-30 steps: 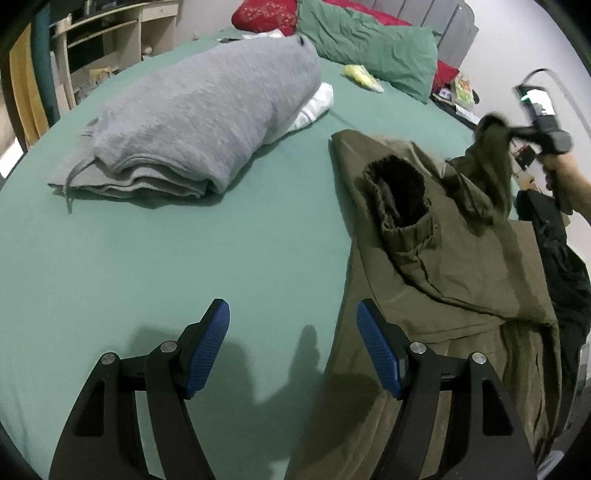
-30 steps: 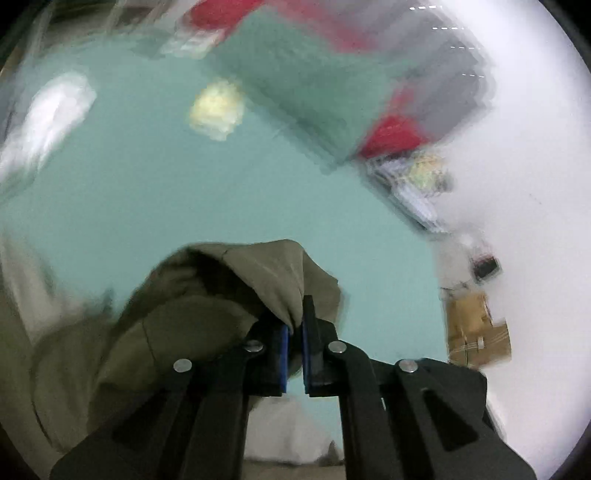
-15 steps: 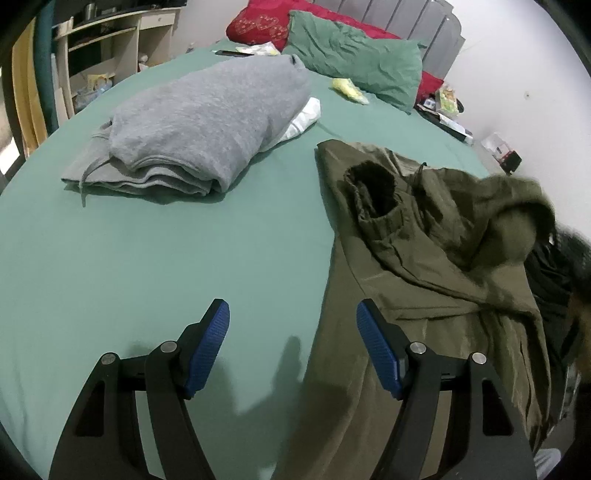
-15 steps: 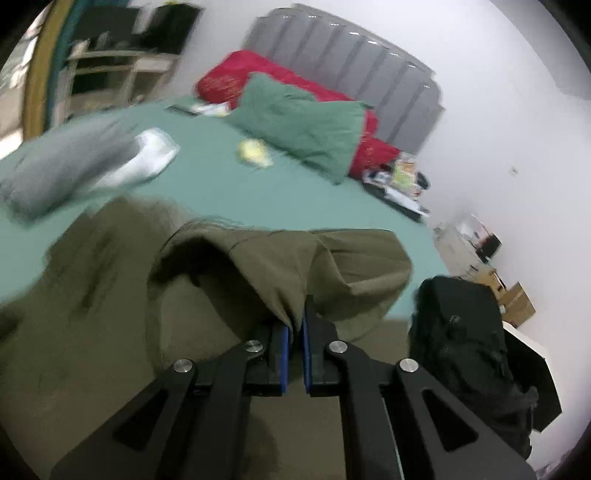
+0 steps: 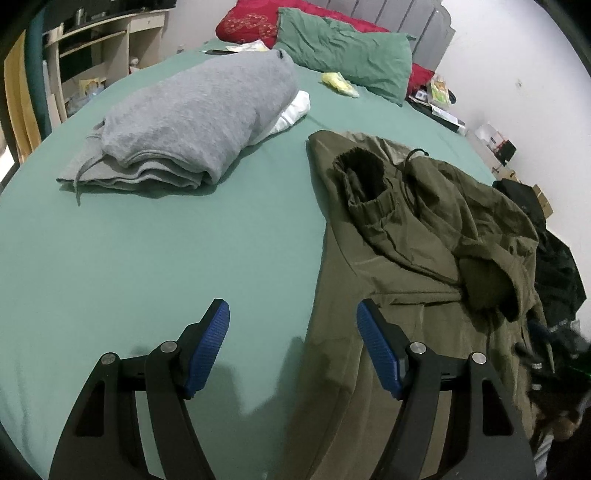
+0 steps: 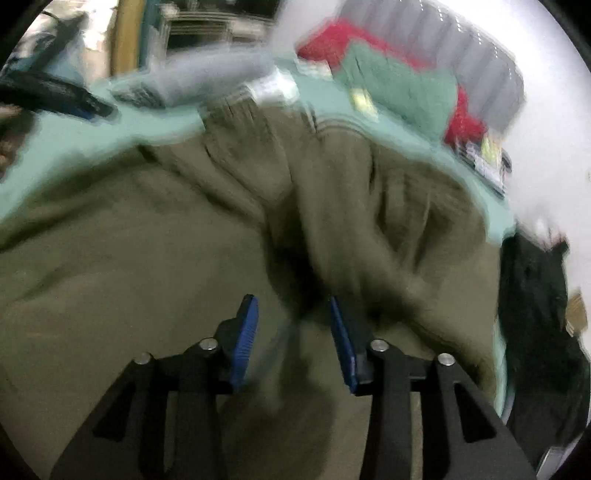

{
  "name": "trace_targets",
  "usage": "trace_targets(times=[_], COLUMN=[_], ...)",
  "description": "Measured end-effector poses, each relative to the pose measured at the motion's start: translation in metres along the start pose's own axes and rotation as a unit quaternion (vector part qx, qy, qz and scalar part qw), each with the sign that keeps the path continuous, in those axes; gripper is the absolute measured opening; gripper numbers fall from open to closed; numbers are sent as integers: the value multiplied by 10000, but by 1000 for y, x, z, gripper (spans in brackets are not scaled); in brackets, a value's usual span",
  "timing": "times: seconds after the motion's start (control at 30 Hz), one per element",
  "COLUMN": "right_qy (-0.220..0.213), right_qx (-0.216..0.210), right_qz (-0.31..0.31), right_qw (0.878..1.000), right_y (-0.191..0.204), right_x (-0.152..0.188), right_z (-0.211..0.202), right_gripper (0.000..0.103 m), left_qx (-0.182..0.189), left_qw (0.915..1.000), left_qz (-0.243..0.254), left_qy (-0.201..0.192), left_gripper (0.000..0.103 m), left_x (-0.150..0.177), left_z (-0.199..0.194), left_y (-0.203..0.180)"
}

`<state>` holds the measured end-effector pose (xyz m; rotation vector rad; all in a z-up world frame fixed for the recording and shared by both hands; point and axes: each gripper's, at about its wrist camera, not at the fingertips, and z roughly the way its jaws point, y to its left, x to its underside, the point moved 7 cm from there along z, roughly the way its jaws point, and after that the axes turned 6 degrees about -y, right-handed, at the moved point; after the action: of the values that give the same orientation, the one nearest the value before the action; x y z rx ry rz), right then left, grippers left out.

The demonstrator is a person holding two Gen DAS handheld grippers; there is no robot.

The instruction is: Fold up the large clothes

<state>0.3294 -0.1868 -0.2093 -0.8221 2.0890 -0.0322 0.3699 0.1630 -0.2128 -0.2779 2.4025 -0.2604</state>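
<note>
An olive-green jacket lies spread on the right half of the green bed, with a sleeve folded back over its body. My left gripper hovers open above the jacket's left edge with nothing between its fingers. In the blurred right wrist view, my right gripper is just above the olive-green jacket; its jaws are opening and the pads stand apart from the cloth below. The left gripper shows as a dark shape at the far left.
A folded grey sweatshirt lies on a white garment at the bed's back left. Green and red pillows sit at the headboard. A black garment hangs off the bed's right side. Shelves stand at left.
My right gripper carried the jacket sleeve in from the right, lowered it onto the jacket body and let go as its jaws parted. The left gripper stayed open and almost still.
</note>
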Motion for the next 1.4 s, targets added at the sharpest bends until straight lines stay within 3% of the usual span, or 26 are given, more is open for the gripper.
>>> trace_targets(times=[0.07,0.17,0.23,0.3,0.33,0.37,0.4,0.43,0.47,0.6,0.67,0.7,0.73,0.8,0.83,0.9,0.93,0.97,1.03,1.07,1.13,1.2,1.27,1.33,1.4], right_qy=[-478,-789,-431,640,1220,1462,1518,1554,1397,266,-144,-259,-292,-60,190,749,663,423,152,-116,-550,-1112,-1371,-1190,-677], right_qx=[180,189,-203,-915,-1128,-946,-667,-352,-73,1558,2090,2350,2460,1652,1271,367,359,305,-404,-559,-400,163,613,824,413], right_qz=[89,690,1073,1231,971,474,-80,-481,-475,-395,-526,-880,-1209,-1189,-1105,-748,-674,-590,-45,223,348,573,955,1359,1925], right_qw=[9987,9943,9931,9861,9813,9836,9861,9861,9890,9866,9764,9677,9613,9790,9855,9937,9949,9969,9991,9981,9971,9920,9840,9801,9781], right_y=[-15,-39,-51,-38,-25,-8,-1,0,-8,-42,-38,-27,-12,25,40,77,85,90,91,86,68,27,-22,-54,-76], right_x=[-33,-69,-79,-64,-49,-34,-29,-25,-33,-99,-123,-128,-126,-107,-94,-59,-52,-51,-55,-62,-79,-105,-124,-127,-121], right_z=[-12,-4,30,81,105,115,123,130,134,102,86,86,91,117,130,149,145,134,111,94,68,44,38,50,92], right_gripper=[69,71,72,72,68,36,17,10,3,3,3,3,3,4,6,27,33,56,73,73,73,73,73,73,73], left_qx=[28,102,144,146,151,174,194,202,205,240,276,260,252,237,227,212,206,184,129,115,104,99,106,103,130], left_qw=[10000,9998,9997,9997,9996,9995,9995,9994,9993,9989,9987,9986,9987,9988,9988,9988,9989,9989,9991,9991,9990,9989,9989,9990,9991], left_qz=[-69,-174,-198,-188,-188,-190,-197,-213,-224,-331,-386,-409,-412,-393,-387,-388,-380,-379,-379,-377,-406,-437,-427,-385,-341], left_qy=[5,46,88,113,129,158,178,196,212,226,203,188,186,188,196,207,206,196,158,143,127,134,162,187,201], left_gripper=[75,75,75,75,75,75,75,75,75,75,75,75,75,75,75,75,75,75,75,75,75,75,75,75,75], left_x=[-1,-2,-2,-2,-2,-1,-1,0,0,2,2,2,1,2,3,4,5,5,3,2,1,1,1,2,2], left_z=[0,1,4,5,6,8,9,10,11,9,8,7,7,8,8,7,7,6,4,3,3,4,6,8,10], left_y=[2,3,3,3,2,2,1,1,1,4,4,4,4,3,3,5,6,7,10,12,14,15,14,12,8])
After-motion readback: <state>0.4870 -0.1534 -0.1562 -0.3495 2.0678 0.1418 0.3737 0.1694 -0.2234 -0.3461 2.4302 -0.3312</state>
